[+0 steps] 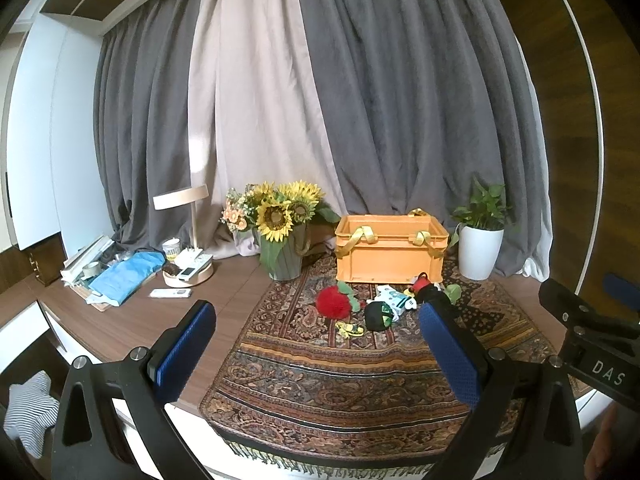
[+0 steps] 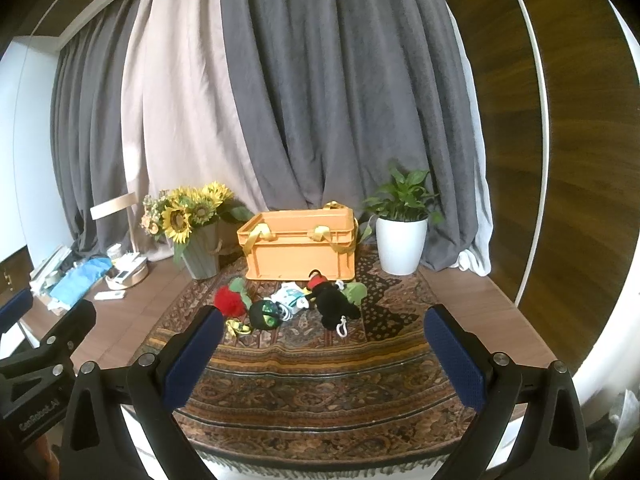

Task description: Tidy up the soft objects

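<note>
Several soft toys lie on a patterned rug [image 1: 340,368] in front of an orange crate [image 1: 390,250] [image 2: 300,246] with yellow handles. They include a red fluffy toy [image 1: 334,301] [image 2: 229,300], a dark green ball toy [image 1: 378,315] [image 2: 264,314], a white toy [image 1: 394,296] [image 2: 290,298], a black plush [image 2: 334,304] with a red cap, and a small yellow toy [image 1: 349,329] [image 2: 237,327]. My left gripper [image 1: 316,344] is open and empty, short of the toys. My right gripper [image 2: 324,344] is open and empty, also short of them.
A vase of sunflowers [image 1: 280,224] [image 2: 192,220] stands left of the crate. A white potted plant [image 1: 480,240] [image 2: 402,232] stands right of it. A lamp [image 1: 184,208], blue cloth [image 1: 124,276] and remote [image 1: 170,293] lie at the left. Grey curtains hang behind.
</note>
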Action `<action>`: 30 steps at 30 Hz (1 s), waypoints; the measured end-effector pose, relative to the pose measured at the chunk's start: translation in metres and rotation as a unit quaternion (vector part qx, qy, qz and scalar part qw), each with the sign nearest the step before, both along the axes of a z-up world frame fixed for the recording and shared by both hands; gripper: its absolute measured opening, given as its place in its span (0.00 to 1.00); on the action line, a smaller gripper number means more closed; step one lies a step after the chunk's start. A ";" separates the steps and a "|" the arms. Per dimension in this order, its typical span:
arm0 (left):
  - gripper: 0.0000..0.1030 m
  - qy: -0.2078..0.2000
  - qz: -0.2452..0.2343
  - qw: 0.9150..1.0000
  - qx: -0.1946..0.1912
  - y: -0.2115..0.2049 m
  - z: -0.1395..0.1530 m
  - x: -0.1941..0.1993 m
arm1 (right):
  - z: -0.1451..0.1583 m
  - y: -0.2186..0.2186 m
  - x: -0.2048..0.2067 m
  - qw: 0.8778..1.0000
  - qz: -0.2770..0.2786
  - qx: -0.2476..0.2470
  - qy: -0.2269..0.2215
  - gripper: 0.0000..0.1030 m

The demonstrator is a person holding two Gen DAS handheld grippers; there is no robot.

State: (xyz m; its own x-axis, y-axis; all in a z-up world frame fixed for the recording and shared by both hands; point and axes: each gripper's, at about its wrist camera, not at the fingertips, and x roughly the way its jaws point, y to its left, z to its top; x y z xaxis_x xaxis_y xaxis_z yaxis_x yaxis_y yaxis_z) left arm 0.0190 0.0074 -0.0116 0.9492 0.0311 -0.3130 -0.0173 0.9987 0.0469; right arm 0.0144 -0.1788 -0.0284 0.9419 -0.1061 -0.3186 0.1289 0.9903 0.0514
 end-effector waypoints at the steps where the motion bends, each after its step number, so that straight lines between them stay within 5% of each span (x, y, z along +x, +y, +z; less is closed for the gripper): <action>1: 1.00 0.005 -0.002 1.000 -0.002 0.001 -0.001 0.004 | 0.000 0.001 0.003 1.000 0.002 0.001 0.003 0.98; 12: 1.00 0.098 -0.002 0.995 0.003 0.018 -0.030 0.076 | -0.025 0.018 0.076 0.997 0.030 0.010 0.073 0.99; 19: 1.00 0.120 -0.019 0.992 0.015 0.029 -0.051 0.140 | -0.046 0.028 0.146 0.992 0.045 0.027 0.114 0.98; 30: 1.00 0.154 -0.090 0.984 0.016 0.010 -0.083 0.229 | -0.074 0.012 0.225 0.985 -0.014 0.019 0.170 0.98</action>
